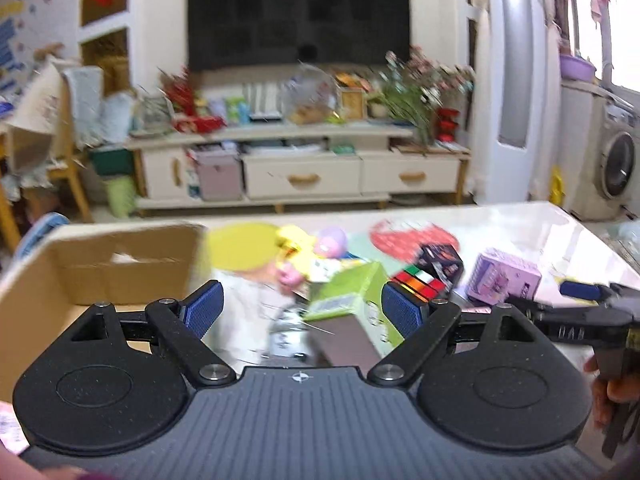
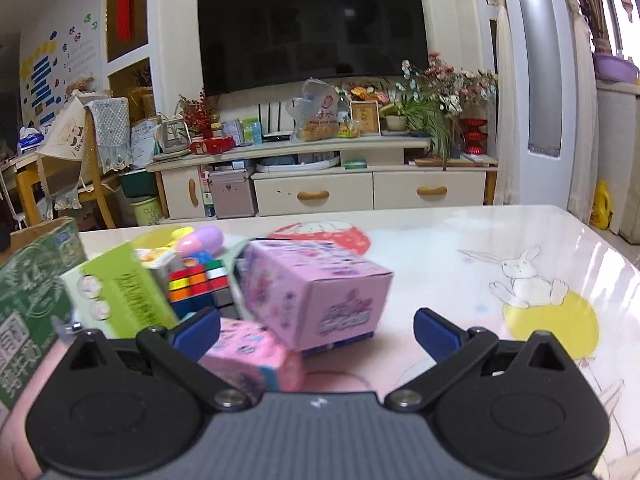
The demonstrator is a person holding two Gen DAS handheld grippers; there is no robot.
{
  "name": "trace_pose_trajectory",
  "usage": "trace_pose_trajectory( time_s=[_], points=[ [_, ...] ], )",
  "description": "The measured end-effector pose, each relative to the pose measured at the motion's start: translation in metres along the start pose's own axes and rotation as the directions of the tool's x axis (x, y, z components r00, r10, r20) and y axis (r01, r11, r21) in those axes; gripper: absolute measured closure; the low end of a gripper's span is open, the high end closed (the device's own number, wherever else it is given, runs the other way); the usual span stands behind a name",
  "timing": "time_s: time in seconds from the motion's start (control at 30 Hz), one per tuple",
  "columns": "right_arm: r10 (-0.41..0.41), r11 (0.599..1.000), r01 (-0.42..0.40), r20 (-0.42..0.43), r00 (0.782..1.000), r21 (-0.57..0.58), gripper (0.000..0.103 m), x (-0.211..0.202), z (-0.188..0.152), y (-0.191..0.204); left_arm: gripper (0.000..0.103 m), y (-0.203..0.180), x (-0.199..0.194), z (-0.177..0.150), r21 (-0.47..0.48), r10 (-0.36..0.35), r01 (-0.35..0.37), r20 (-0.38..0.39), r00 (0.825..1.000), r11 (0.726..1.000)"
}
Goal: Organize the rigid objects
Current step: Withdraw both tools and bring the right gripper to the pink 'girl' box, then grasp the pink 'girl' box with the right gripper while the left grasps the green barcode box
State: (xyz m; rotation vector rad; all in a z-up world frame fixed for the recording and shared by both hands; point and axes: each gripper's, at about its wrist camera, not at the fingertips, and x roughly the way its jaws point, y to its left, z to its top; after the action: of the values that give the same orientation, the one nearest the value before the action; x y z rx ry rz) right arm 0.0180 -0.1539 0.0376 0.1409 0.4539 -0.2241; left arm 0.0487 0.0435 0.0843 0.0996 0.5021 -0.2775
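green carton (image 2: 28, 312) with chinese print — unreadable — beside right gripper (image 2: 316, 330)

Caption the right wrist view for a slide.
Open right gripper hovers over a table before pink boxes, a puzzle cube and a green box.

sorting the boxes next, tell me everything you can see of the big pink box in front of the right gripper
The big pink box looks like printed cardboard, pale pink and lilac with small cartoon pictures and a pink logo on its front face. It is closed, seems undented, and sits tilted, one corner forward. It stands on the table, leaning over a smaller pink box, with the colour cube beside it. The open right gripper is not touching it.
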Motion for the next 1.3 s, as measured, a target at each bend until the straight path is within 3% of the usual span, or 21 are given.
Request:
trace_pose_trajectory(
  time_s=[0.3, 0.53, 0.77, 0.93, 1.1, 1.3],
  points=[
    [0.157, 0.988, -0.157, -0.006, 0.988, 0.009, 0.001, 0.029, 0.012, -0.022, 0.0, -0.009, 0.048, -0.01, -0.009, -0.104, 0.104, -0.081, 0.991, 0.995],
    [0.242, 0.969, -0.244, -0.04, 0.969, -0.045, 0.001, 0.043, 0.014, -0.02, 0.0, -0.015, 0.068, -0.011, -0.001, -0.117, 0.118, -0.127, 0.985, 0.993],
    [0.273, 0.96, -0.276, -0.059, 0.96, -0.051, 0.001, 0.045, 0.013, -0.015, 0.001, -0.022, 0.064, -0.008, -0.001, -0.125, 0.126, -0.144, 0.982, 0.992],
    [0.283, 0.957, -0.285, -0.041, 0.958, -0.049, 0.002, 0.039, 0.014, -0.016, 0.015, -0.027, 0.061, -0.01, -0.022, -0.135, 0.133, -0.164, 0.977, 0.991],
    [0.273, 0.96, -0.275, -0.052, 0.961, -0.055, 0.017, 0.04, 0.015, -0.016, 0.018, -0.034, 0.054, -0.015, 0.001, -0.126, 0.128, -0.162, 0.979, 0.992],
    [0.254, 0.962, -0.257, -0.044, 0.966, -0.089, 0.02, 0.037, 0.015, -0.009, 0.019, -0.039, 0.048, -0.017, 0.028, -0.091, 0.096, -0.145, 0.985, 0.995]
  ],
)
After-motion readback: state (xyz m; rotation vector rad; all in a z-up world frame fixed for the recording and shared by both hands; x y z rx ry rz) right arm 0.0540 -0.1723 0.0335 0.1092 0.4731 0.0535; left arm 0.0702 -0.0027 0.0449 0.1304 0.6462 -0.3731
